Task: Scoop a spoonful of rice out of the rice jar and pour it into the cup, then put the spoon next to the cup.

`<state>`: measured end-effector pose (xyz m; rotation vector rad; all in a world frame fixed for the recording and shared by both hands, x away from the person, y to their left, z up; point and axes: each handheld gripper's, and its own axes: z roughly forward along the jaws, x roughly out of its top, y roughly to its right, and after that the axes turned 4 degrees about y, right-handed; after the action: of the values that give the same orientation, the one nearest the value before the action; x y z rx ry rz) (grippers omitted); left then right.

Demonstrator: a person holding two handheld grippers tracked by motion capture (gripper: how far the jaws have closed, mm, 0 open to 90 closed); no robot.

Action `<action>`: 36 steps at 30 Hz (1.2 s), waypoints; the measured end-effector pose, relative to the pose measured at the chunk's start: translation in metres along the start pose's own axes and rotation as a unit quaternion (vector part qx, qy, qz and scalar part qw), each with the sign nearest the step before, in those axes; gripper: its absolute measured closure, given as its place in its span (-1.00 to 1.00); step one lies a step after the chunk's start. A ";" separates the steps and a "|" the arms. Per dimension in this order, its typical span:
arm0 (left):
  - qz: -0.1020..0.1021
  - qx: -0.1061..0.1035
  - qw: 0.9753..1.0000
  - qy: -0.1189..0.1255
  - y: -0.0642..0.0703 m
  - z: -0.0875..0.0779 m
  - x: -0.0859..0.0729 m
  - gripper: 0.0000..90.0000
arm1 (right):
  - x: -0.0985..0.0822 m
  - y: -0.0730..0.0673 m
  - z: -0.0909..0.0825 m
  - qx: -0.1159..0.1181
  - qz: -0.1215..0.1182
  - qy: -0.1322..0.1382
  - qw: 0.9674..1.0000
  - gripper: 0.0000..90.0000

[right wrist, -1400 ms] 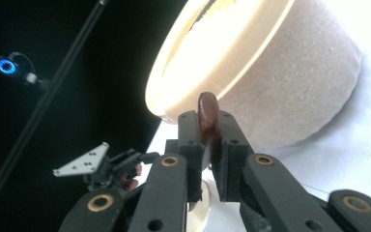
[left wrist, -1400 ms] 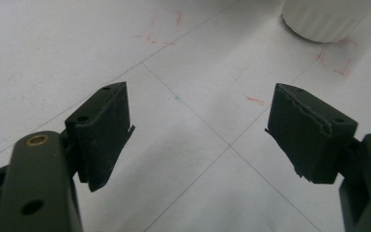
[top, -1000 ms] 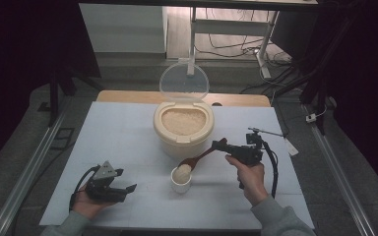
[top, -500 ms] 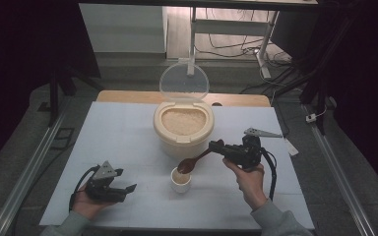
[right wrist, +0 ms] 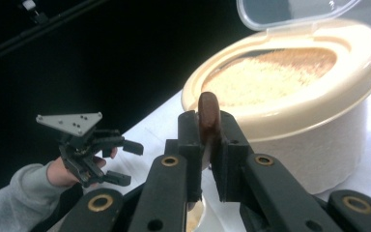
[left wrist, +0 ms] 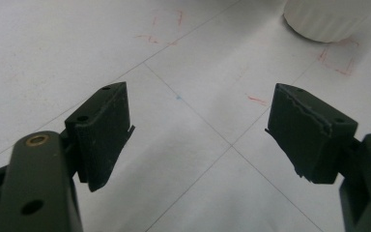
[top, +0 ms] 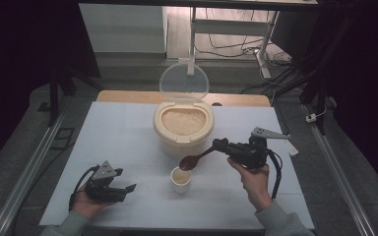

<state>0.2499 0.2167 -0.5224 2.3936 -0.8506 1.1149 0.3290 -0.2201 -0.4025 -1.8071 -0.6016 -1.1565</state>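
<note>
White table (top: pixel 128 128) carries your cream tub (top: pixel 183 129) near its far edge, clear lid raised, full of pale grain. Nearer you, a small white cup (top: pixel 181 180) holds what looks like some grain. Your right gripper (top: pixel 221 144) grasps a brown spoon (top: pixel 193 161) above that cup. Your left gripper (top: pixel 124 180), released, rests by the near-left corner with bare table around it.
</note>
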 end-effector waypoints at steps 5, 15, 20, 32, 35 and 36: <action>0.000 0.002 1.000 0.004 0.000 -0.001 0.000 -0.49 | 0.009 0.003 -0.015 0.000 -0.006 0.008 1.000 0.83; -0.002 0.001 1.000 0.003 0.000 0.000 0.001 -0.49 | 0.016 0.011 -0.046 -0.008 -0.001 -0.034 0.999 0.83; -0.003 0.001 1.000 0.006 0.000 -0.001 0.001 -0.49 | 0.009 0.013 -0.045 -0.005 0.002 -0.069 0.998 0.83; 0.000 0.001 1.000 0.002 0.000 0.000 0.001 -0.49 | -0.013 0.018 -0.017 0.010 0.015 -0.158 0.987 0.83; 0.001 0.001 1.000 0.002 0.001 0.000 0.001 -0.49 | -0.020 0.019 -0.007 0.014 0.018 -0.180 0.983 0.83; 0.001 0.001 1.000 0.003 0.001 0.000 0.001 -0.49 | -0.022 0.020 -0.004 0.015 0.020 -0.188 0.982 0.83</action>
<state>0.2499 0.2161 -0.5214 2.3916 -0.8495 1.1225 0.3322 -0.2316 -0.4298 -2.0175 -0.7912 -0.7765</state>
